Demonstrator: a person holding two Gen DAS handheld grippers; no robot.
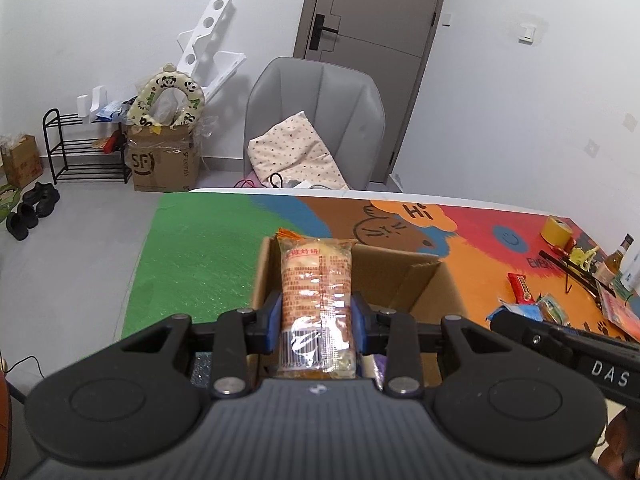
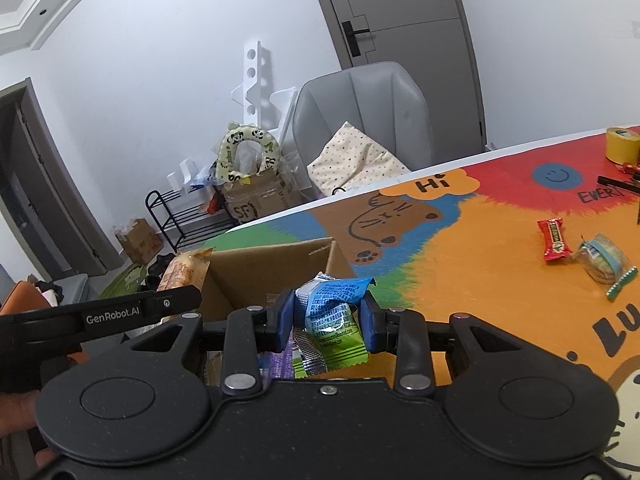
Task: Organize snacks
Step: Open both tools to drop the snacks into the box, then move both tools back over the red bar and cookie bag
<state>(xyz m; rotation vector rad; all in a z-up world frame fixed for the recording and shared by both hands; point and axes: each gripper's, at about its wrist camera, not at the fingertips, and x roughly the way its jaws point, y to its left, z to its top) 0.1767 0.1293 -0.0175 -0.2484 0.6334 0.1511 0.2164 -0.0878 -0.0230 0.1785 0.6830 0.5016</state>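
Over the cardboard box (image 1: 416, 276), left gripper (image 1: 317, 316) clamping orange wafer pack (image 1: 316, 280), right gripper (image 2: 327, 316) pinching crumpled blue-green packet (image 2: 332, 312).

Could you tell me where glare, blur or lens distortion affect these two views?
Left wrist view: glare whitens the clear lower end of the orange snack packet; the door leans from fisheye bending. Right wrist view: a glint sits on the blue-green packet; the table edge tilts and the tape roll looks soft.
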